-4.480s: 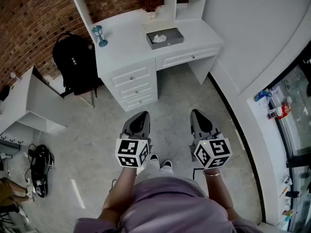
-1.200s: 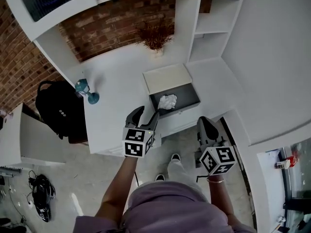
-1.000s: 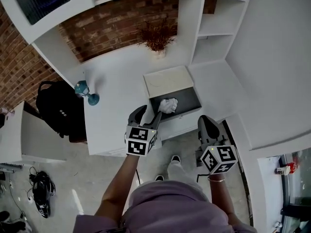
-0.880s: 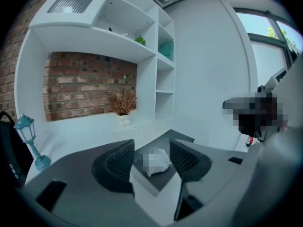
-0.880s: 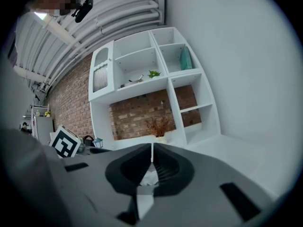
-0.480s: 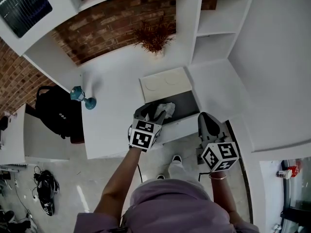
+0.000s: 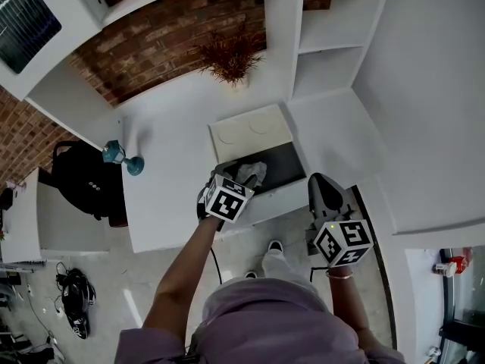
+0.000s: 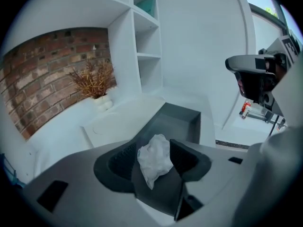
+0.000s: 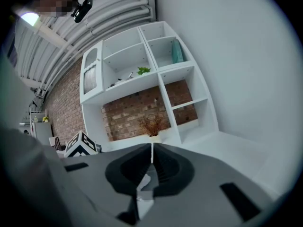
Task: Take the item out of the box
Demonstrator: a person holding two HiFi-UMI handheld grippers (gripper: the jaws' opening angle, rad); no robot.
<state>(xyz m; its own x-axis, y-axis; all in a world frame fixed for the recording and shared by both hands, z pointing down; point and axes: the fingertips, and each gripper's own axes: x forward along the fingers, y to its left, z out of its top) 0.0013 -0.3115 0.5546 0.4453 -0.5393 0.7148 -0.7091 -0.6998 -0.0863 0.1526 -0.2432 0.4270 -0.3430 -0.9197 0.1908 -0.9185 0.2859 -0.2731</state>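
The left gripper [image 8: 152, 149] reaches down into the shallow rectangular box with a dark grey inside and white outer walls [image 8: 189, 117], which sits at the front edge of the white painted bench [image 7: 170, 184], just below the middle of the head view. Its fingers [image 8: 188, 159] are spread apart, one on each side of the crumpled white wad of paper or cloth [image 8: 154, 162]. The wad still lies on the box floor, low in the middle of the left gripper view. This looks like the lining-up before the squeeze: the ribbed dark pads bracket the wad so that closing should catch it across its widest part. The wad seems to brush the pad on the frame's right, but I judge it not yet pinched.

The right gripper [image 9: 151, 150] hangs off the bench edge at the lower right of the head view, its fingers pressed together on nothing. It seems parked there to keep out of the way.

The wad is soft, creased and irregular, likely very light and easy to crush, so a gentle closure should do. The box has straight, smooth, matt walls. A flat white lid with faint round marks [image 7: 250, 131] lies just behind it, above it in the frame; whether the two are joined I cannot tell. A spiky dried plant in a small white pot [image 7: 229, 58] stands against rough red brick [image 7: 151, 44] at the top.
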